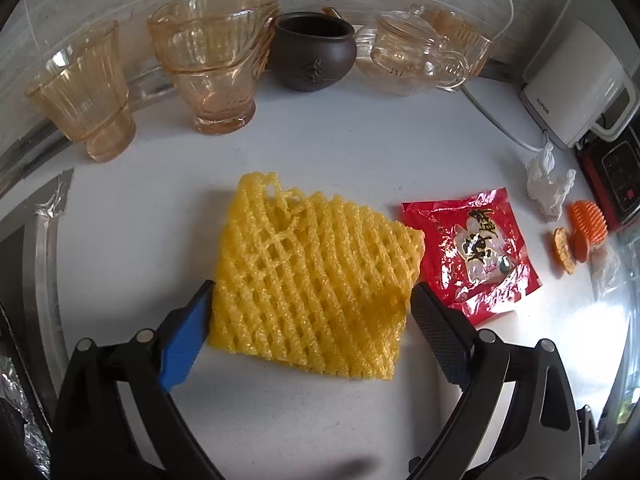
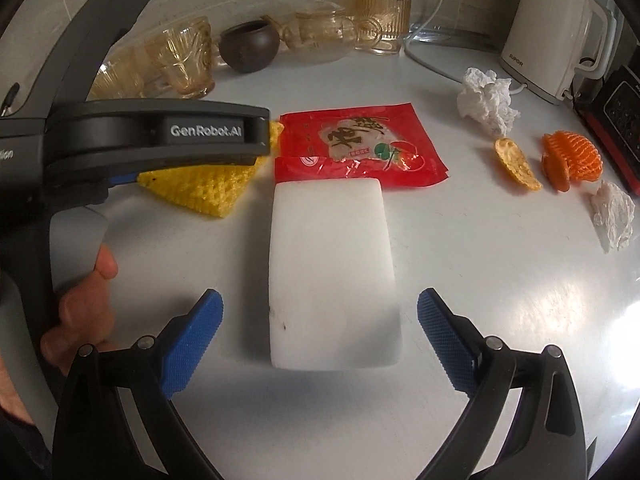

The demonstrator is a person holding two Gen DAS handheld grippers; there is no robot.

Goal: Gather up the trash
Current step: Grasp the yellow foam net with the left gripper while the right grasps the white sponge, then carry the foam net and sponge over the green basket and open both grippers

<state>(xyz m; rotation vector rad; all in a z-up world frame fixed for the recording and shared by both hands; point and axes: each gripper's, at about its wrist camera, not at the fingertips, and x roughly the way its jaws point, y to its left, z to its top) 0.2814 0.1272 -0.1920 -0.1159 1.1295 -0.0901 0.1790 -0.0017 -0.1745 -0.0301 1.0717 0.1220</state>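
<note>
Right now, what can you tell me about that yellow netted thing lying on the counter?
The yellow foam fruit net is a soft, spongy mesh sleeve with diamond-shaped openings, flattened and lying on the white countertop. Its far end is ragged, with a few stretched strands. It lies between the wide-open fingers of the left gripper, whose blue-edged finger appears to meet its edge, though it is not clamped. One corner sits right at the edge of the red snack wrapper, perhaps just overlapping it.

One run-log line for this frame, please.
left tongs open astride yellow foam net | right tongs open astride white foam block
</note>
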